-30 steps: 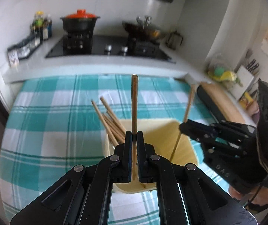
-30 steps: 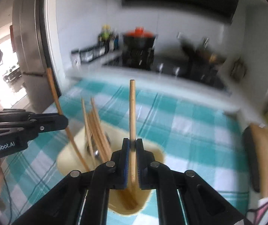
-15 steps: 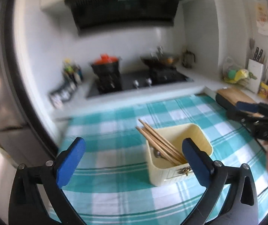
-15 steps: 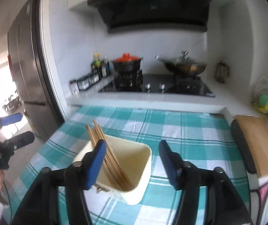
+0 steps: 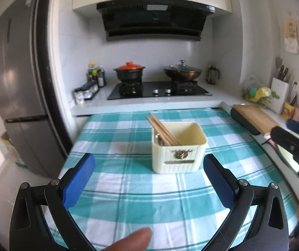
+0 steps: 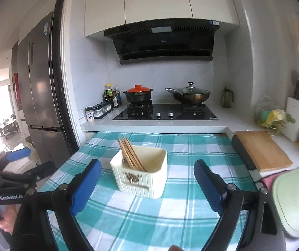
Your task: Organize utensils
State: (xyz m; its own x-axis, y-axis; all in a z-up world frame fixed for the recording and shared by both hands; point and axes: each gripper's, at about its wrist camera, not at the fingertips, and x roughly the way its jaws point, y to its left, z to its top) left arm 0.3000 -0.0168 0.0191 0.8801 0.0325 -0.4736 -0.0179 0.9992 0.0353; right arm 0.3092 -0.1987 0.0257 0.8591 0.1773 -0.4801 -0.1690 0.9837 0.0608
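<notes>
Standing just above the middle of the left wrist frame, the cream utensil box (image 5: 178, 146) is resting on the teal checked cloth (image 5: 128, 198) covering the surface, with the wooden chopsticks (image 5: 162, 130) leaning in its left part and pointing toward the upper left. Both grippers are hanging back from it with nothing between the fingers: the left gripper (image 5: 149, 179) is spread wide, and the right gripper (image 6: 147, 185) has just been opening, its blue pads apart on either side of the box in the right wrist frame.
</notes>
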